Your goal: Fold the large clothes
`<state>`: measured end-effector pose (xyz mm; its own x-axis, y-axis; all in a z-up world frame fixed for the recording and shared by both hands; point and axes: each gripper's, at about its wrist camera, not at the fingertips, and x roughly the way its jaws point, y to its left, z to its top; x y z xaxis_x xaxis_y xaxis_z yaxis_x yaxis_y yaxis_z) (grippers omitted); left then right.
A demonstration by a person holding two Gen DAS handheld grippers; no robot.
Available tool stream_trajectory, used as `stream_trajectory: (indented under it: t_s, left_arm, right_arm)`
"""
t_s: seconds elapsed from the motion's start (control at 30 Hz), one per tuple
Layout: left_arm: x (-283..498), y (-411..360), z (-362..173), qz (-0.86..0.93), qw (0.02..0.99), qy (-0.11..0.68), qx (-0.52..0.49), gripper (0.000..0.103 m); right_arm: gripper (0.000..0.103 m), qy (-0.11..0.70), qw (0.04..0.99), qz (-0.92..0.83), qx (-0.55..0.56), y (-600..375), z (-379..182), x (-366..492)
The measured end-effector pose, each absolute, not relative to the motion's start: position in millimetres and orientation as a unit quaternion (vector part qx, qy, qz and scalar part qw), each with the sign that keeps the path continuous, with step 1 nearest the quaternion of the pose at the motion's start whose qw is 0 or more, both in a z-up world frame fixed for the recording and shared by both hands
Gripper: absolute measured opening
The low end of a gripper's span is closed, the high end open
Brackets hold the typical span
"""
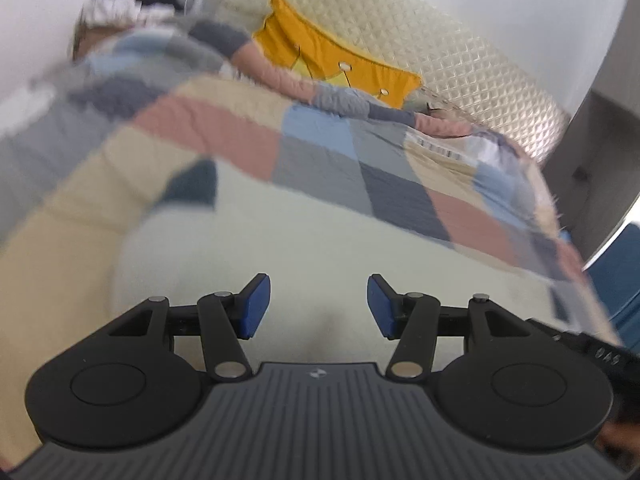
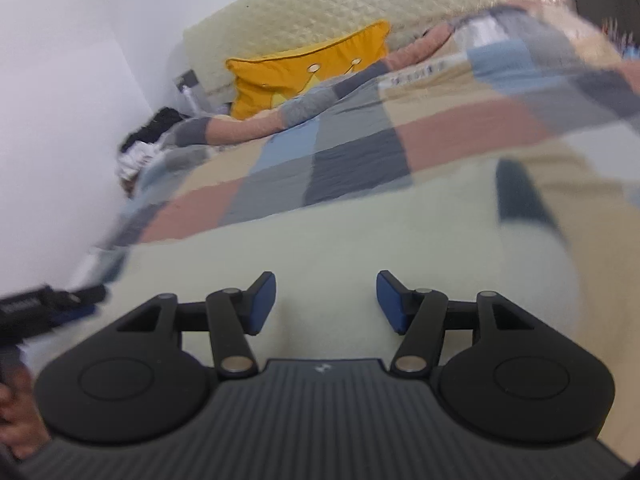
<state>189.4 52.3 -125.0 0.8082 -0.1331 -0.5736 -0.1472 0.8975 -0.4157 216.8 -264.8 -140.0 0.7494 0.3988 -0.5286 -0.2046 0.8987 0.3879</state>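
Note:
A large pale cream garment [image 1: 320,240] lies spread on the bed under both grippers, also seen in the right wrist view [image 2: 320,248]. A tan part [image 1: 60,240] with a dark patch [image 1: 196,184] adjoins it on the left; in the right wrist view the tan part [image 2: 580,200] and dark patch [image 2: 520,196] are on the right. My left gripper [image 1: 319,306] hovers over the cream cloth, open, with nothing between its blue pads. My right gripper [image 2: 326,302] is open too, over the same cloth, and holds nothing.
A patchwork quilt [image 1: 320,160] [image 2: 320,172] covers the bed beyond the garment. A yellow pillow [image 1: 320,60] [image 2: 304,76] leans on the quilted headboard [image 1: 440,52]. Dark and white clothes [image 2: 156,132] are piled by the wall. A hand [image 2: 16,412] shows at the lower left.

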Motion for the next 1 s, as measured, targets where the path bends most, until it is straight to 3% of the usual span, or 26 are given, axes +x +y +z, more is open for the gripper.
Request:
stream_trajectory:
  t_s: [0.23, 0.33, 0.67, 1.0]
  left_arm:
    - [165, 58, -152, -0.006, 0.879, 0.342, -0.332, 0.061]
    - [170, 63, -162, -0.002, 0.861, 0.359, -0.361, 0.068]
    - [177, 95, -186, 0.033, 0.816, 0.342, -0.464, 0.082]
    - [192, 119, -211, 0.066, 0.759, 0.348, -0.546, 0.084]
  right_arm:
    - [0.079, 0.336, 0.892, 0.188, 0.237, -260, -152, 186]
    - [0.088, 0.361, 0.862, 0.201, 0.294, -258, -167, 184]
    - [0.089, 0.396, 0.799, 0.175, 0.417, -265, -217, 216]
    - [0.090, 0.354, 0.754, 0.126, 0.538, -295, -235, 233]
